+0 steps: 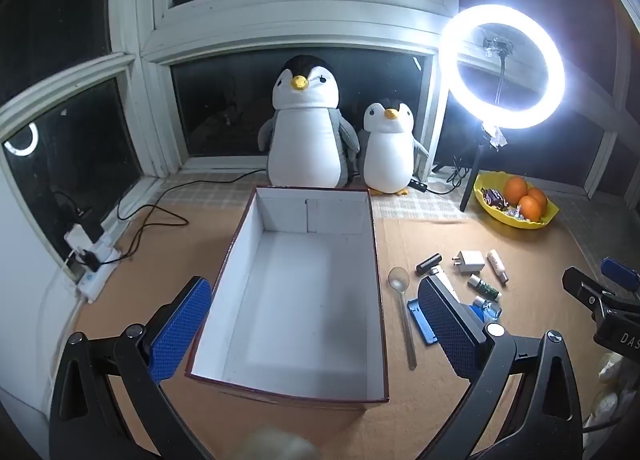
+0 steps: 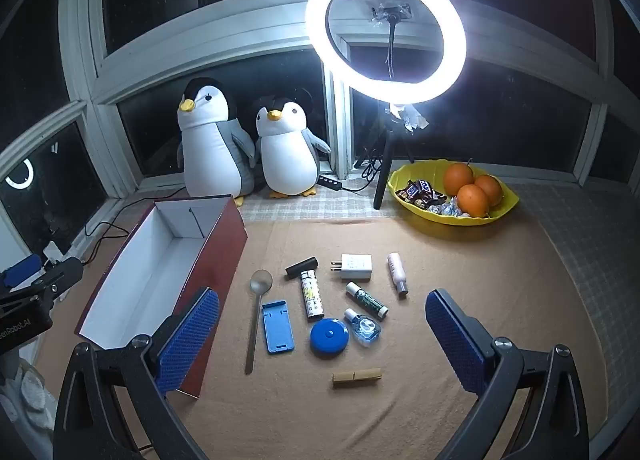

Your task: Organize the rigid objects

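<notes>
Far left in the left wrist view: power strip [image 1: 94, 260] with trailing cables by the window. Next over, left gripper [image 1: 316, 324] poised over the open box [image 1: 256, 228], jaws spread wide with nothing between the pads; white interior bare, nothing stowed yet. Box running long axis away from the camera, red-brown outside. Just right of the box, on the tan mat [image 2: 500, 300], the scatter to be sorted: spoon [image 2: 256, 312] lying handle toward the camera, bowl away; blue phone stand [image 2: 278, 326] beside it; black cylinder [image 2: 302, 266] and patterned tube [image 2: 311, 298] meeting at one end; round blue tape measure [image 2: 329, 338]; white charger [image 2: 354, 266]; small green bottle [image 2: 367, 300], slanted; clear blue bottle [image 2: 364, 326]; pale bottle [image 2: 397, 274]; wooden clothespin [image 2: 357, 376] crosswise, nearest the camera. Right gripper [image 2: 322, 344] framing this cluster, jaws likewise fully apart and empty, tape measure and phone stand almost centred between them. Judged from that: right hand clearly nearer the objects, left nearer the box, so likely a right-hand pick carried leftward. Spoon and stand lying roughly along the fingers' line, hence pads likely to close across their short width. Further right, yellow bowl [image 2: 508, 196] of oranges and sweets, well apart from the scatter; behind, two plush penguins [image 2: 224, 140] and ring light [image 2: 386, 32].
</notes>
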